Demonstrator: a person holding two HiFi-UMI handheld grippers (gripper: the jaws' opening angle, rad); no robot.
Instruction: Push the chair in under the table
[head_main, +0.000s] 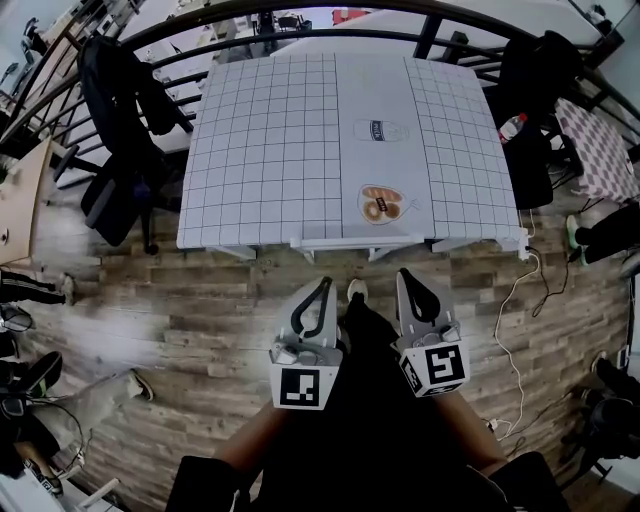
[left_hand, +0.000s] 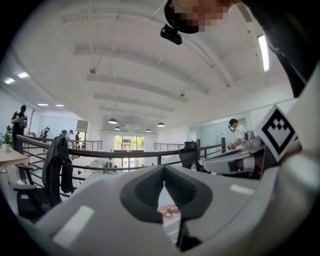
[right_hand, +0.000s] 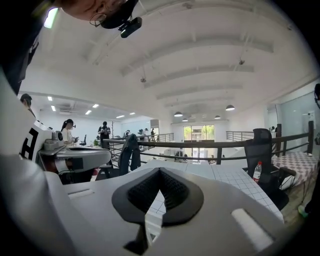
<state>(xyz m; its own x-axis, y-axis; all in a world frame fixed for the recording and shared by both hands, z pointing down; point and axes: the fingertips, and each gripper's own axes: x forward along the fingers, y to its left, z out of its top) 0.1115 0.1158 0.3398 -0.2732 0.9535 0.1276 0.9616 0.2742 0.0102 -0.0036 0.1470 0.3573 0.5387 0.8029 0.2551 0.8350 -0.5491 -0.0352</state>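
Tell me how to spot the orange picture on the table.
Find the white gridded table. The orange picture lies on its plain middle strip, close to the near edge. The other picture, farther back on that strip, is pale grey.

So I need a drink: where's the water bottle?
Head view, right side: the water bottle sits just past the table, off its right edge, next to the black office chair there.

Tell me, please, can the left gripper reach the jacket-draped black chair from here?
Probably not: the left gripper hangs shut by the person's legs; the black chair stands far off beside the table.
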